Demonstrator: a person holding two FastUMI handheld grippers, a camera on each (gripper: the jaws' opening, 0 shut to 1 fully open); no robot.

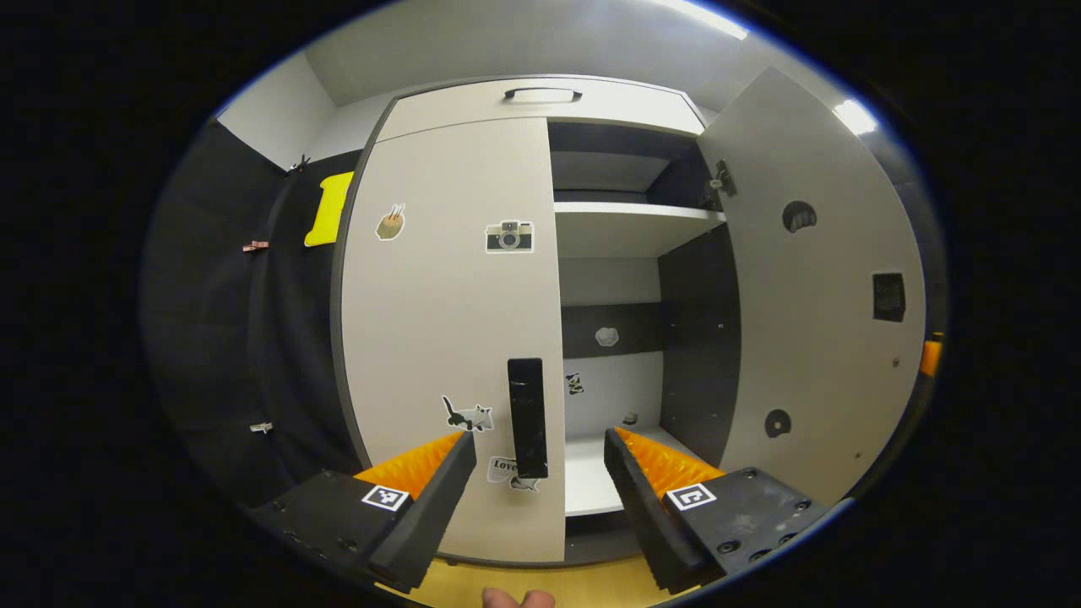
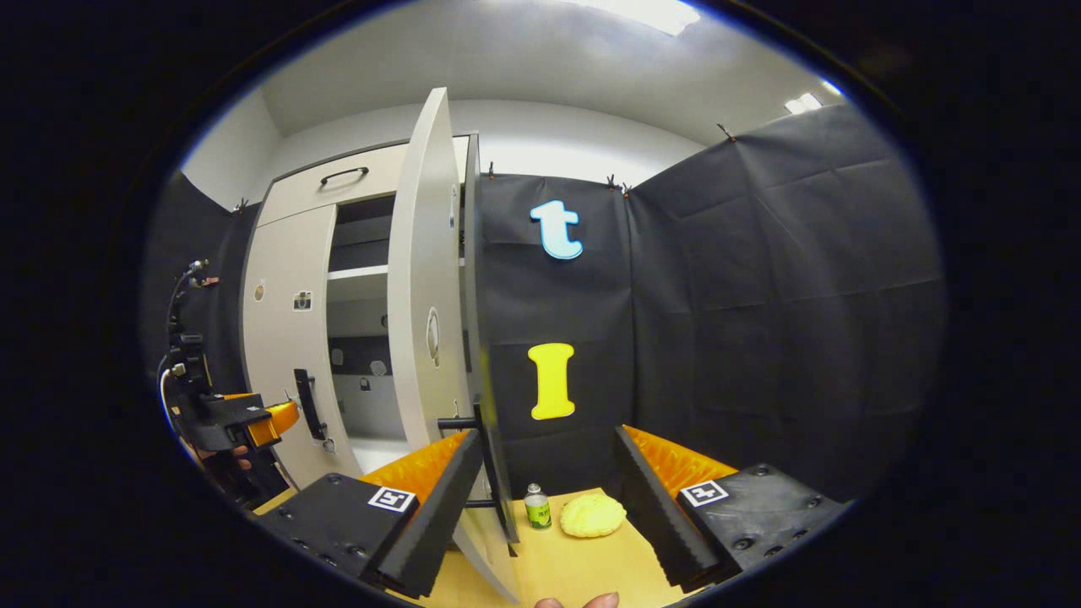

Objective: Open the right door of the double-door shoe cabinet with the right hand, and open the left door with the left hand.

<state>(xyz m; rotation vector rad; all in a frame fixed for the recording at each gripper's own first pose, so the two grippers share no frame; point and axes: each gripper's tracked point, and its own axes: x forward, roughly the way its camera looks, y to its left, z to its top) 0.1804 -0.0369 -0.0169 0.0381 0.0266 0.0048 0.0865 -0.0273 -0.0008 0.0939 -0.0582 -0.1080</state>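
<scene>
- Facing a shoe cabinet (image 1: 473,105) with two doors: left door (image 1: 439,321) sitting closed, right door (image 1: 819,321) standing swung wide open.
- Carrying one long dark vertical handle (image 1: 527,418) on the left door, near its inner edge, low down.
- Hovering the left gripper (image 1: 540,452) just before that handle, fingers spread wide, handle framed between them but touching neither finger.
- Showing four stickers on the left door's face: one camera (image 1: 509,237), one cat (image 1: 467,415), one small brown item up high, one partly hidden behind the handle.
- Exposing the right half of the interior: one pale shelf (image 1: 638,221) up top and a pale floor panel (image 1: 591,473) below.
- Topping the cabinet, one shallow panel with one curved handle (image 1: 542,93).
- In the right gripper view, seeing the open right door (image 2: 422,279) edge-on, its own dark handle (image 2: 494,456) lying between the spread fingers of the right gripper (image 2: 549,481); contact possibly with the left-hand finger, hard to tell.
- Resting on the tan floor (image 2: 574,574) beyond: one small bottle (image 2: 536,507) and one yellow lump (image 2: 593,515), just beside each other.
- Appearing farther off in the same view, the left gripper (image 2: 253,422) pointing at the closed left door (image 2: 287,338).
</scene>
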